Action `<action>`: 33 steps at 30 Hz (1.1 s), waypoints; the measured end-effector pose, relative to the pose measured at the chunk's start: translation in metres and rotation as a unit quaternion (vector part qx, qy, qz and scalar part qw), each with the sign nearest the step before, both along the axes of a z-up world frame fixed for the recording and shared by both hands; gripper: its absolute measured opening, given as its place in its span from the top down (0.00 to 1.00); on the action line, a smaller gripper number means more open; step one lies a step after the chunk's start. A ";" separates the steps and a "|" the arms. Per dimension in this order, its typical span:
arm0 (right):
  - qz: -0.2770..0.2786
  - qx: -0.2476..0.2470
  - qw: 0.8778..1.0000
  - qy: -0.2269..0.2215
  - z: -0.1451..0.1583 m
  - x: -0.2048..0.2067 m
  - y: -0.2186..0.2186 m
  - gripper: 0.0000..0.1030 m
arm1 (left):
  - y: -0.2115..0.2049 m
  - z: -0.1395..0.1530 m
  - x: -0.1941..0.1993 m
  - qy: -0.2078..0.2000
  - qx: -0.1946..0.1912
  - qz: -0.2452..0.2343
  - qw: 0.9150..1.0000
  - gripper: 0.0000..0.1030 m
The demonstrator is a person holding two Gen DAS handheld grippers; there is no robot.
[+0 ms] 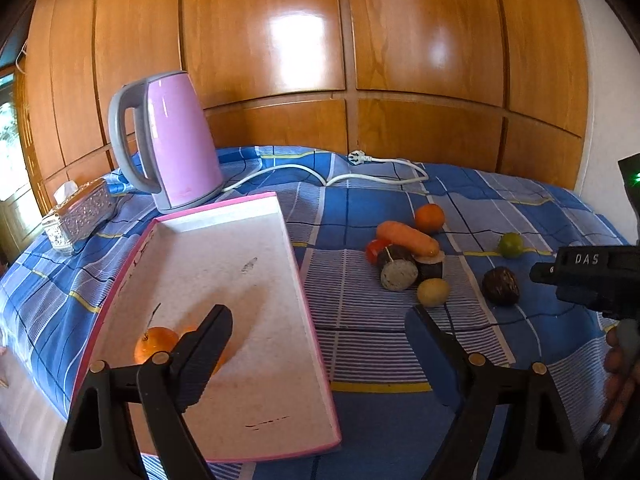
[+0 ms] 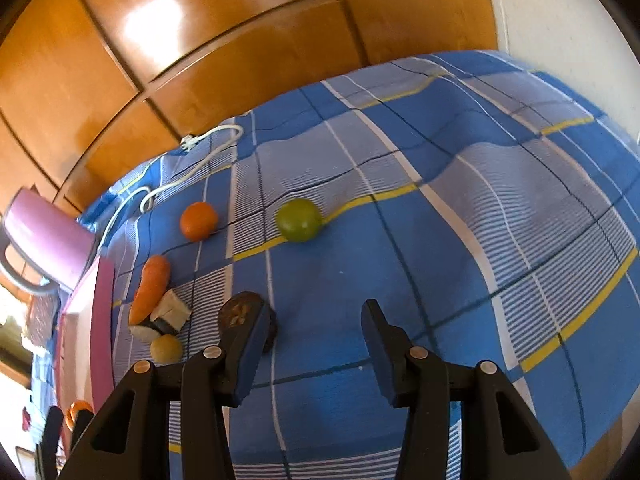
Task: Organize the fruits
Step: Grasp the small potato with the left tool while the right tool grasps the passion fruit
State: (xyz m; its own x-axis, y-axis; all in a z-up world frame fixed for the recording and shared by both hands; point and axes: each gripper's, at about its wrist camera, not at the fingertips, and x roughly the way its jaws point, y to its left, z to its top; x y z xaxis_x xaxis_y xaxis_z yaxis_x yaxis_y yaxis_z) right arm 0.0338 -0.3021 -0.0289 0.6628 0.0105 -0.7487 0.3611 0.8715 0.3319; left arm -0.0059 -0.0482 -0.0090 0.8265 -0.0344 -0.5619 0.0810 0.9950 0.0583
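Black left tool stands wide with nothing between its fingers, one finger over the pink-rimmed white tray, the other over the blue plaid cloth just past the tray's right rim. Orange fruit lies in the tray's near left corner, partly hidden behind the left finger. Black right tool has its jaws moderately apart and empty over bare cloth; in the left wrist view it enters at the right edge with part of a hand. Dark brown fruit sits just beside the right tool's left finger, contact unclear. Near it, right of the tray, a cluster: small yellow-green fruit, round grey-faced slice, dark slice, carrot resting on top, red tomato behind. Green lime lies apart toward the cloth's right side, orange tangerine further back. White cord with plug runs along the far edge. Pink kettle stands just behind the tray's far rim; a silver tissue box sits at the far left corner. Wooden panels behind.
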 end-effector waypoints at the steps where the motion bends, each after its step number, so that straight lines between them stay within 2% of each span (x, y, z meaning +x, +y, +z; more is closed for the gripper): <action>1: -0.002 0.004 1.000 0.000 0.000 0.000 -0.001 0.53 | -0.001 0.000 0.000 0.001 0.002 0.000 1.000 0.16; 4: -0.002 0.009 1.000 0.001 -0.002 0.000 -0.003 0.53 | -0.002 -0.002 0.002 0.006 0.001 -0.004 1.000 0.19; 13: 0.006 0.011 1.000 -0.003 -0.001 0.002 -0.003 0.53 | -0.008 -0.004 0.003 0.008 0.010 -0.008 1.000 0.19; 19: 0.031 0.016 0.999 -0.009 0.000 0.004 0.002 0.53 | -0.010 -0.006 0.005 0.013 0.012 -0.016 1.000 0.19; 26: 0.057 0.019 0.998 0.000 -0.004 0.010 0.010 0.53 | -0.011 -0.009 0.010 0.028 0.000 -0.033 0.999 0.35; 33: 0.082 -0.003 0.997 0.007 -0.005 0.017 0.021 0.53 | -0.014 -0.010 0.011 0.040 -0.022 -0.059 0.997 0.42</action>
State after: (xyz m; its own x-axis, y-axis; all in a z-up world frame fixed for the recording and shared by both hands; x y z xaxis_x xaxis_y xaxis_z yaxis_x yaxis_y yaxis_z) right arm 0.0506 -0.2807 -0.0342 0.6414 0.1133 -0.7588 0.2194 0.9206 0.3229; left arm 0.0050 -0.0622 -0.0189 0.7684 -0.1540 -0.6212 0.1999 0.9798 0.0044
